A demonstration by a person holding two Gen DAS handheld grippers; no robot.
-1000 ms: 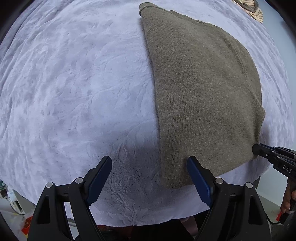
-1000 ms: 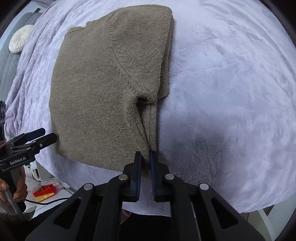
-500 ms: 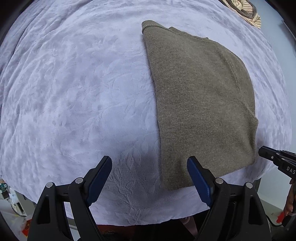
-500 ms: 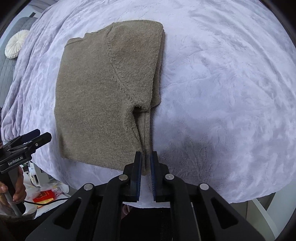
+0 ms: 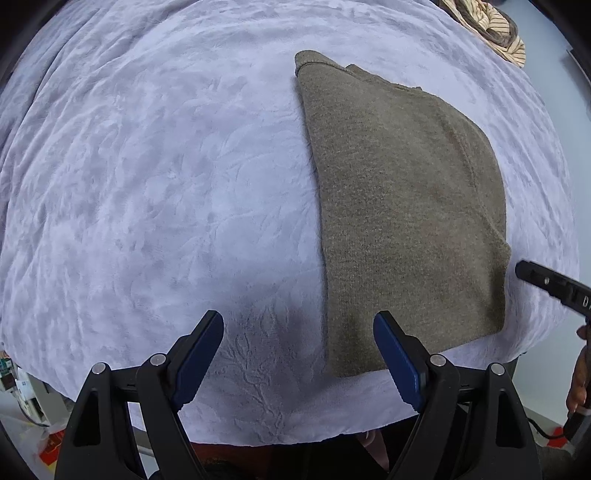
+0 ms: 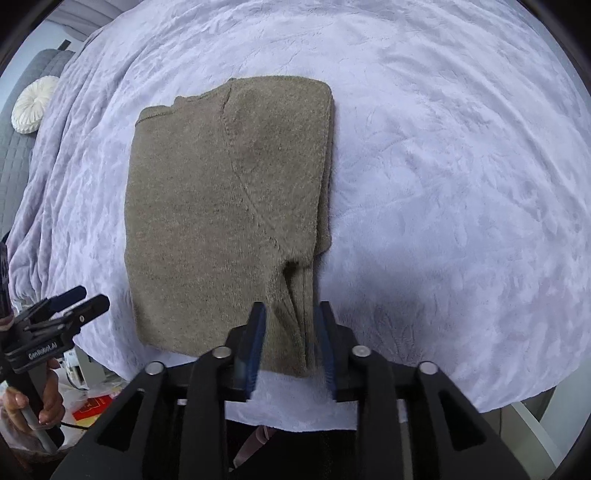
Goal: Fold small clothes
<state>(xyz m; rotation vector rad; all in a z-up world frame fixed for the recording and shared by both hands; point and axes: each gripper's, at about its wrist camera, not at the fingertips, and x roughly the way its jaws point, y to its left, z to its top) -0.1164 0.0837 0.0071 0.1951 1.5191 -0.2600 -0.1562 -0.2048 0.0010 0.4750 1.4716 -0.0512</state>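
An olive-brown knitted sweater (image 5: 402,206) lies folded into a rectangle on a lavender plush blanket (image 5: 155,192); it also shows in the right wrist view (image 6: 225,221). My left gripper (image 5: 297,332) is open and empty, above the blanket at the sweater's near left corner. My right gripper (image 6: 290,317) is partly open, its jaws standing either side of the sweater's near right corner, holding nothing. Each gripper shows at the edge of the other's view: the right one (image 5: 546,282), the left one (image 6: 70,306).
The blanket's near edge drops off just in front of both grippers. A striped garment (image 5: 491,26) lies at the far right. A white round cushion (image 6: 31,103) rests on a grey sofa far left. Red packets (image 6: 92,404) lie on the floor below.
My right gripper was shut at the sweater's near corner and has now opened. Both grippers have pulled back, so the sweater looks smaller and farther. The sweater stays flat.
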